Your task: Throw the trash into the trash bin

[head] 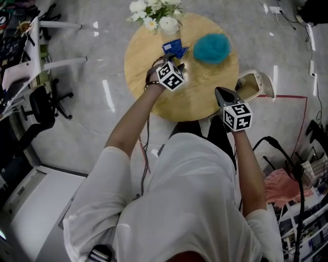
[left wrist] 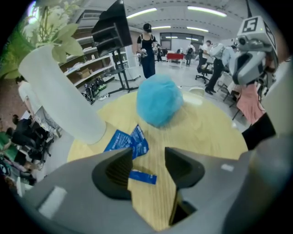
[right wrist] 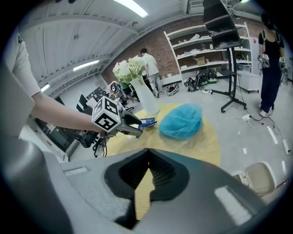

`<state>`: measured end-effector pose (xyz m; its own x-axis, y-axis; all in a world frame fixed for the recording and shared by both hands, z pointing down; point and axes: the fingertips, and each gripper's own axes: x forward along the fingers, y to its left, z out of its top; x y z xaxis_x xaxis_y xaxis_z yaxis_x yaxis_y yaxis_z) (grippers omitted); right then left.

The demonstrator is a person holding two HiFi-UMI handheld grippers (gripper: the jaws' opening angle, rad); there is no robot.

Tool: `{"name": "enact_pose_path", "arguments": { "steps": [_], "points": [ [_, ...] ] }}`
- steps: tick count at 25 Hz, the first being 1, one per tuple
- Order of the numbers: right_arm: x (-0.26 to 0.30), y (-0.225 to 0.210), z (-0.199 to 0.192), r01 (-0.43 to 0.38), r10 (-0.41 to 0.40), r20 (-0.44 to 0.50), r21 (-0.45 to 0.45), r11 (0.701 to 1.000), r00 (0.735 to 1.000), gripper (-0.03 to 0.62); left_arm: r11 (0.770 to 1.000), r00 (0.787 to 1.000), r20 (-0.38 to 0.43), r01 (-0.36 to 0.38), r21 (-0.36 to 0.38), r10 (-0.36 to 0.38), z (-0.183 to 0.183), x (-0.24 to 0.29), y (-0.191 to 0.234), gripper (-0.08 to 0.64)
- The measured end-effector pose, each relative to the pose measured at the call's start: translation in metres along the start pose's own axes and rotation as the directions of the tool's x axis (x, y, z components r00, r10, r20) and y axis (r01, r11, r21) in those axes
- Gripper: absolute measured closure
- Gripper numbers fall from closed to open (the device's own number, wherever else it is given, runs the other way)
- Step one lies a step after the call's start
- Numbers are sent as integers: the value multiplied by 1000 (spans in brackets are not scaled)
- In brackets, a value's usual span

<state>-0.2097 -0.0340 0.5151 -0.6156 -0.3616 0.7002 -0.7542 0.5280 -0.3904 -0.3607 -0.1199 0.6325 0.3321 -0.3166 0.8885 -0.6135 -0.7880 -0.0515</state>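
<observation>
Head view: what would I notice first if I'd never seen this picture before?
Probably the fluffy turquoise puff on the far right side of the round pale wooden table, because its colour really stands out. Next come the white flowers in a white vase at the table's far edge. Then there are the blue foil wrappers, lying just beyond the open left gripper.

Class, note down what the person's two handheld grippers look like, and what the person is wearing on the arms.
The left gripper and right gripper share one design: smooth grey shells, dark ribbed fingers, and on each a white cube printed with black square markers. The person wears a white shirt with short sleeves. A thin cable hangs below the left forearm.
</observation>
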Motion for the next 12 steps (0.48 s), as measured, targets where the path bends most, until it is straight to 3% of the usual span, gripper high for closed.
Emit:
{"name": "enact_pose_path", "arguments": {
  "steps": [7, 10, 12],
  "points": [
    [4, 4, -5, -4, 4, -6, 13, 1000, 1000, 592, 1000, 999, -32, 7, -5, -7, -3, 19, 4, 329],
    [3, 5, -11, -5, 5, -9, 20, 1000, 1000, 592, 1000, 999, -27, -21, -5, 21, -2, 21, 8, 372],
    [2, 3, -16, -1, 1, -13, 26, 1000, 1000, 592, 998, 998, -22, -56, -4, 56, -1, 21, 14, 457]
  ]
}}
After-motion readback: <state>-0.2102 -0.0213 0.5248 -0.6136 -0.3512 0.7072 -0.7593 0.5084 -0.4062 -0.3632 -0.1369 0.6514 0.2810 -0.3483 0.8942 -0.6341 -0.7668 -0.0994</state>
